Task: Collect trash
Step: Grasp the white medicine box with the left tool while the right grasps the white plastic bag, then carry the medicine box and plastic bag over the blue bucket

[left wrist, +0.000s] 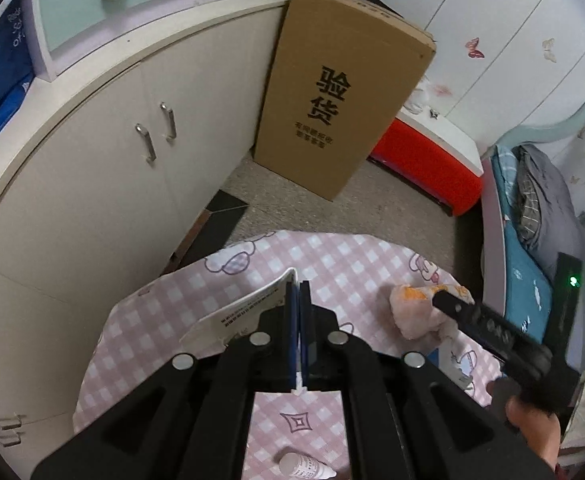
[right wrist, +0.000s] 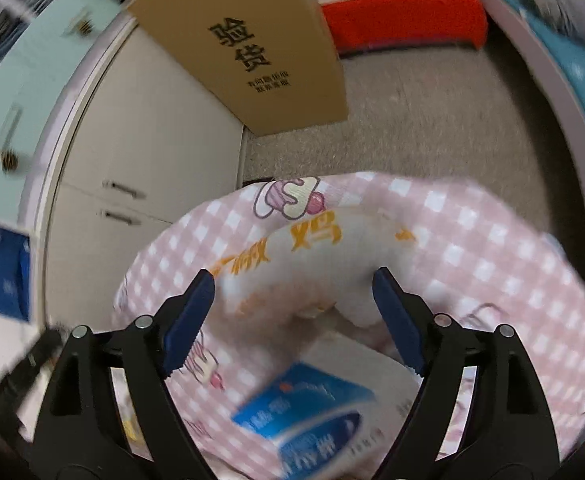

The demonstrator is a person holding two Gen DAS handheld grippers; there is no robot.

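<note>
In the left wrist view my left gripper (left wrist: 299,286) is shut on a flat white piece of printed packaging (left wrist: 244,310), held above the pink checked tablecloth (left wrist: 332,256). A crumpled pale wrapper with orange print (left wrist: 412,314) lies to the right, and a finger (left wrist: 476,318) of the other gripper reaches onto it. In the blurred right wrist view my right gripper (right wrist: 294,276) stands open, its blue pads either side of that wrapper (right wrist: 312,248) without pressing it. A blue and white box (right wrist: 308,408) lies on the cloth below the pads. A small white bottle (left wrist: 304,468) lies near the bottom edge.
A tall cardboard box (left wrist: 340,92) leans against white cupboards (left wrist: 132,152) beyond the table. A red and white box (left wrist: 432,164) stands on the grey floor (left wrist: 372,208), and a bed (left wrist: 532,240) runs along the right. A person's hand (left wrist: 532,424) holds the right gripper.
</note>
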